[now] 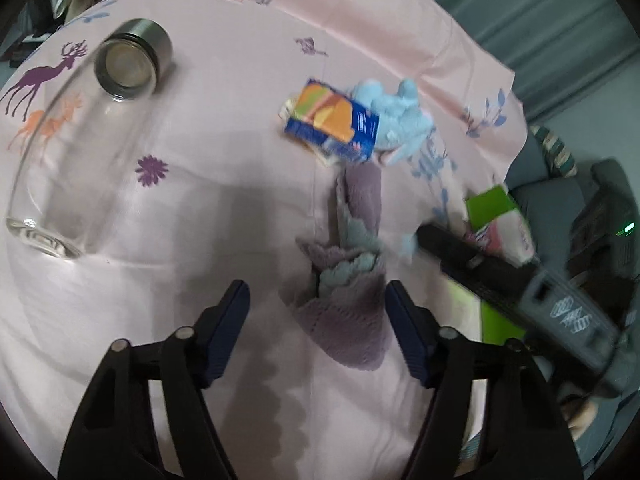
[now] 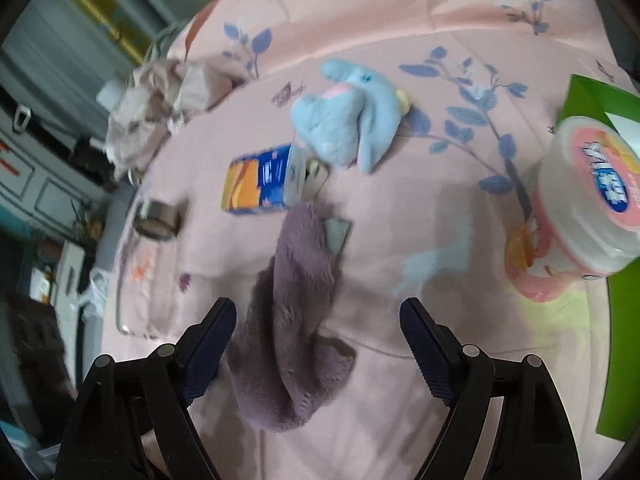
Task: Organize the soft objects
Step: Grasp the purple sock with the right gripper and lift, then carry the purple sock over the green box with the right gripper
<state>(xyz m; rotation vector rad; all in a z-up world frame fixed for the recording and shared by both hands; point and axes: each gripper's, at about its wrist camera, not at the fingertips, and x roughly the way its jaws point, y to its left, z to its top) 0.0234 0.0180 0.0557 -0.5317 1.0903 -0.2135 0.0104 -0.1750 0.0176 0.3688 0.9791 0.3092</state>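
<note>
A home bedroom, as we read it. We note a pink bedsheet [image 1: 208, 160] printed with deer and blue leaves, rumpled bedding [image 2: 160, 100] heaped at its far edge, grey curtains [image 1: 540, 12] hanging beyond it, and panelled cabinet doors [image 2: 44, 184] to one side. Household oddments lie on the sheet: a plush toy [image 2: 348, 120], a glass bottle [image 1: 72, 152].

Soft, dim indoor light falls on the pink bedsheet [image 1: 224, 128], and broad grey shadows pool near the jaws. Both fisheye views bend strongly at dark rims. Motion blur smears the stuffed toy [image 2: 344, 120] and the tub [image 2: 588, 200]; a glare spot marks the glass bottle [image 1: 72, 168].
</note>
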